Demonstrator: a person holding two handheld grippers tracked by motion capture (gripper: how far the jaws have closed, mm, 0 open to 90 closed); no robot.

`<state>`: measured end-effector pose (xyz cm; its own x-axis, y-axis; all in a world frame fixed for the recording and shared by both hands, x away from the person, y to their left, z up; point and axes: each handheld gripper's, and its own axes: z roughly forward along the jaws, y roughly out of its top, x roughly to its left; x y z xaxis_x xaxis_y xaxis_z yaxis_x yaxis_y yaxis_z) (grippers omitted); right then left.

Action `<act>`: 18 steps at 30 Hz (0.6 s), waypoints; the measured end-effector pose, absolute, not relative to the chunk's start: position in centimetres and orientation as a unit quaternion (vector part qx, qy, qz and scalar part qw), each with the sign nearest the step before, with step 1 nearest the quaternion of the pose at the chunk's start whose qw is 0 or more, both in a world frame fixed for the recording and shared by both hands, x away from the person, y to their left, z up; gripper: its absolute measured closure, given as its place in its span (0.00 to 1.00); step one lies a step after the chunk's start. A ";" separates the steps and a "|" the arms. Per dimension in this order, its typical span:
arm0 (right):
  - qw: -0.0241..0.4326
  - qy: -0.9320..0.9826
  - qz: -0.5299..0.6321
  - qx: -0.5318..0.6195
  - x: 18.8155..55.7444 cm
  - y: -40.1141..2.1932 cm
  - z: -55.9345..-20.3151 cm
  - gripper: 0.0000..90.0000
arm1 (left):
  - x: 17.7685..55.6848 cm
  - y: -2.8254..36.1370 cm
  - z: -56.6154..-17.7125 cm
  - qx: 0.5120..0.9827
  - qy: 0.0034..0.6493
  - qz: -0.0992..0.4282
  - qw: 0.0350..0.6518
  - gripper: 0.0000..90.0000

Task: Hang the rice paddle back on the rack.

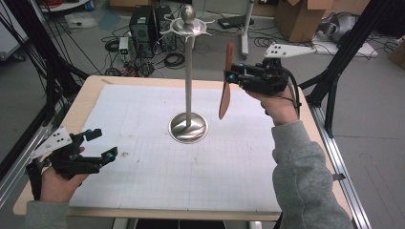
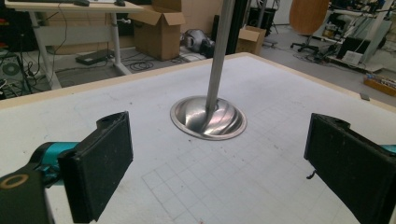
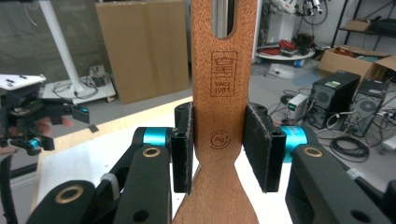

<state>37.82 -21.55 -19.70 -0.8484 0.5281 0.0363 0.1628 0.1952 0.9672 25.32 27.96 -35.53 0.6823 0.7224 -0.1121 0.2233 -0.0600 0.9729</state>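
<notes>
The right gripper (image 1: 232, 76) is clamping its two pads on the narrow waist of a wooden spatula (image 1: 225, 95), jaws partly closed on the handle, and is holding it upright in the air above the far right part of the table (image 1: 86, 100), blade end hanging down and clear of the surface. In the right gripper view the spatula (image 3: 223, 116) is standing squarely between the pads, showing a burned maker's stamp and a slotted hole near its upper end. Just to the spatula's left, a metal utensil stand (image 1: 188, 125) is sitting near the middle of the table, its round base flat on the surface, its slim pole rising to a hooked crown topped by a ball. The left gripper (image 1: 100, 145) is resting in the person's hand at the near left corner, jaws standing wide apart with nothing between them; its own view is looking across the surface at the stand's base (image 2: 208, 117). A white gridded mat (image 1: 157, 171) is covering most of the light wooden tabletop, with a small dark mark near the left gripper. Beyond the far edge, computer towers (image 1: 150, 24), loose cables and cardboard boxes (image 1: 298, 16) are lying on the grey floor.
</notes>
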 end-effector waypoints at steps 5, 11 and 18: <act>0.157 0.756 0.591 0.233 38.2 -21.4 -19.5 0.72 | 25.4 28.1 -35.6 0.696 0.341 0.210 0.596 0.09; 0.166 0.752 0.591 0.240 38.6 -20.9 -19.0 0.72 | 25.4 28.2 -35.7 0.696 0.343 0.210 0.594 0.09; 0.172 0.754 0.587 0.240 38.7 -20.3 -18.4 0.72 | 25.3 28.4 -35.6 0.693 0.344 0.213 0.596 0.09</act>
